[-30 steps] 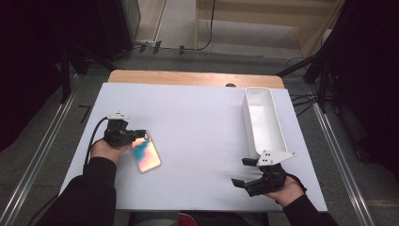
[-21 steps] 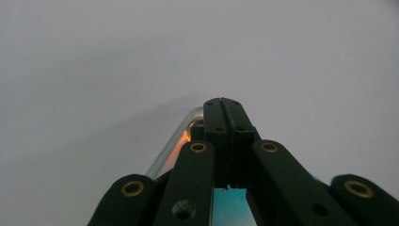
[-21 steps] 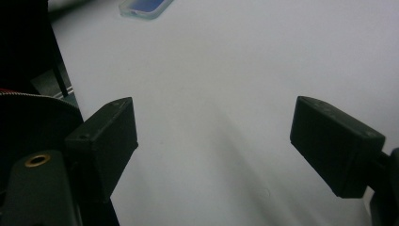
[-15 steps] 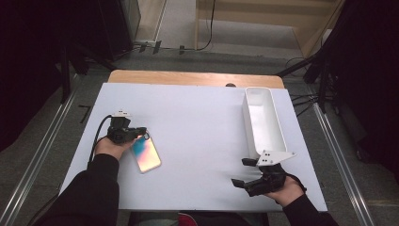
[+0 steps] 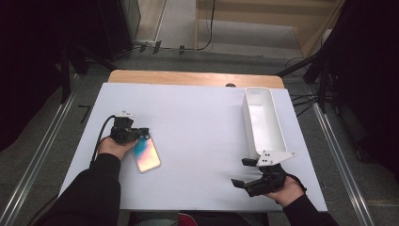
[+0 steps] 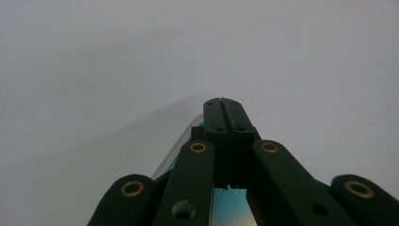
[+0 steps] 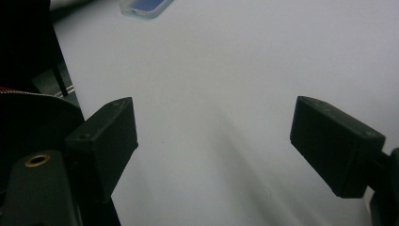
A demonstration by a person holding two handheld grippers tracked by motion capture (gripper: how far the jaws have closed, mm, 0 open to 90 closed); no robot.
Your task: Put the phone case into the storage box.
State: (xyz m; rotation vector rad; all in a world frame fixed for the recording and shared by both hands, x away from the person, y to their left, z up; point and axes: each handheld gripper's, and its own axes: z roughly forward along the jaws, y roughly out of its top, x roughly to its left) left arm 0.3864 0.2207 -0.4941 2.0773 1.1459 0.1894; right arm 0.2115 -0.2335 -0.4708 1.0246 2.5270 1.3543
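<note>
A phone (image 5: 147,155) with a shimmering pink-and-teal back lies flat on the white table (image 5: 197,127), left of centre. My left gripper (image 5: 145,135) is shut, jaws pressed together, its tips over the phone's far end. In the left gripper view the closed jaws meet at the left gripper's tip (image 6: 221,106), with the phone's (image 6: 231,207) clear-edged corner showing beneath them; nothing is between the jaws. My right gripper (image 5: 239,172) rests near the table's front right edge, open and holding nothing. In the right gripper view the right gripper (image 7: 214,136) frames bare table, and the phone (image 7: 143,7) lies far off.
A long white tray (image 5: 248,117) stands along the right side of the table, its near end just beyond my right gripper. A wooden strip (image 5: 188,77) borders the table's far edge. Metal rails run along both sides on the floor.
My left gripper has edged slightly to the right, over the phone's far end. The phone and my right gripper have stayed put.
</note>
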